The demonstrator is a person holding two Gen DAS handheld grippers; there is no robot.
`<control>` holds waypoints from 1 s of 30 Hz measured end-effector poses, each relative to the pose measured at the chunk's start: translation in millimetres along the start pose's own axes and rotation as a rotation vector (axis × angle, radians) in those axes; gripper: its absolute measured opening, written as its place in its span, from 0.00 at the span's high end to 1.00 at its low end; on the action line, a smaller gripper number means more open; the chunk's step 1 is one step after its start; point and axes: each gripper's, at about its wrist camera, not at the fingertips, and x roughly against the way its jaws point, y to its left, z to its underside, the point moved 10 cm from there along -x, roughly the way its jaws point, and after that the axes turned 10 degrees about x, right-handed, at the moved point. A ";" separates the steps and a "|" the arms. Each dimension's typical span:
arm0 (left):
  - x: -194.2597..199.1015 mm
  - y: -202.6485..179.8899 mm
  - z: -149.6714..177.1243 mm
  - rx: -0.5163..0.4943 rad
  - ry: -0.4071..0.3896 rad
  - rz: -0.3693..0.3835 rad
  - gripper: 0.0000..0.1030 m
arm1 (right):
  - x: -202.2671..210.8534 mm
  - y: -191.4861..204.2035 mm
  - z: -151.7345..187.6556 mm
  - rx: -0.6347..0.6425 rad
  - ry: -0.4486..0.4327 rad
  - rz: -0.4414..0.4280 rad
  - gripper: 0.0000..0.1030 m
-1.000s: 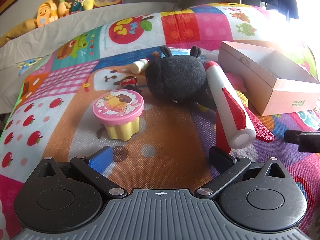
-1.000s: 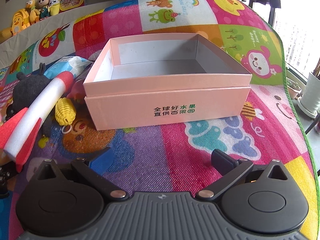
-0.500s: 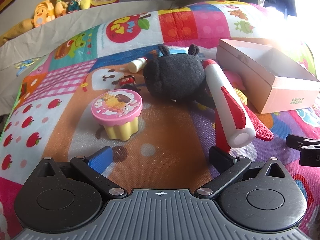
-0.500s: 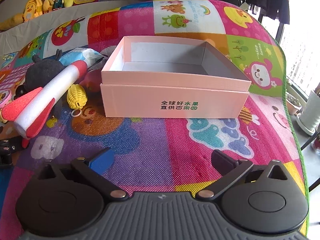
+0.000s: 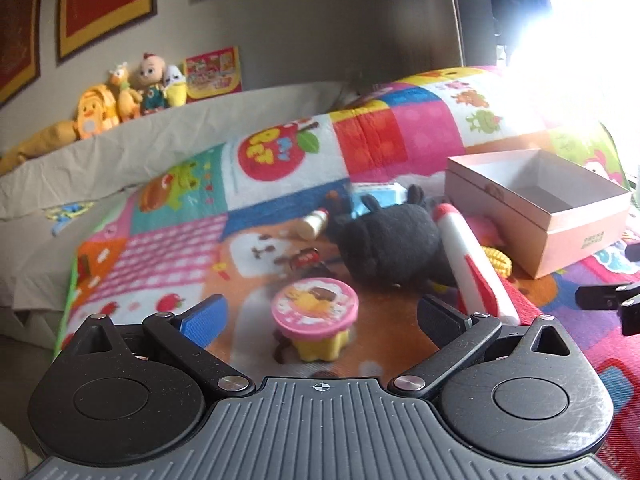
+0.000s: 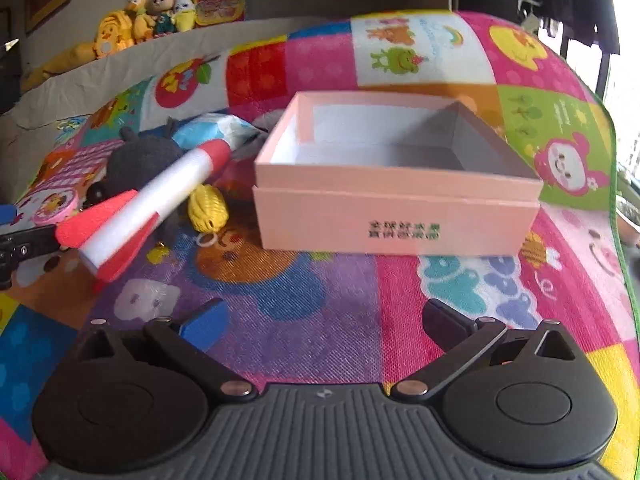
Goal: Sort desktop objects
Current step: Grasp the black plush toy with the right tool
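Note:
An open pink box point(image 6: 396, 204) stands on the colourful play mat; it also shows at the right of the left wrist view point(image 5: 536, 216) and is empty inside. Left of it lie a white-and-red foam rocket point(image 6: 160, 200) point(image 5: 472, 264), a black plush toy point(image 5: 392, 244) point(image 6: 140, 160), a yellow corn toy point(image 6: 208, 208) and a pink-lidded yellow cup point(image 5: 316, 320). My left gripper point(image 5: 320, 316) is open, with the cup between its fingers' line of sight. My right gripper point(image 6: 324, 320) is open and empty, short of the box.
A small white bottle point(image 5: 314, 224), a small red toy point(image 5: 304, 258) and a blue-white packet point(image 6: 216, 132) lie behind the plush. Stuffed toys point(image 5: 132, 88) sit on the grey ledge at the back. The mat point(image 6: 320, 300) curves down at its right edge.
Both grippers have pulled back and tilted up, so the toys and box look farther away. Nothing on the mat has moved. Both stay open.

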 end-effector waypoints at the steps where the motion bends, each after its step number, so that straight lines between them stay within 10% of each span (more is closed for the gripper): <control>1: -2.6 5.0 -2.1 0.009 0.006 -0.005 0.00 | 4.2 6.8 -10.3 0.030 -0.038 -0.007 0.00; 6: -11.1 26.9 -0.3 0.100 0.080 0.016 0.24 | 10.2 43.2 -75.8 0.111 -0.153 -0.112 0.17; 11: -6.0 38.6 14.1 0.132 0.120 0.043 0.08 | -30.2 101.2 -133.6 0.170 -0.122 -0.280 0.15; 18: 3.1 48.3 23.6 0.203 0.136 0.060 0.01 | -94.8 149.2 -127.3 0.326 0.048 -0.278 0.28; 22: 6.3 40.6 22.7 0.285 0.153 0.125 0.00 | -59.7 144.4 -147.7 0.254 -0.018 -0.321 0.30; 30: 29.6 -37.5 13.8 0.049 0.077 0.265 0.00 | 86.4 46.7 -181.8 0.131 -0.304 -0.253 0.29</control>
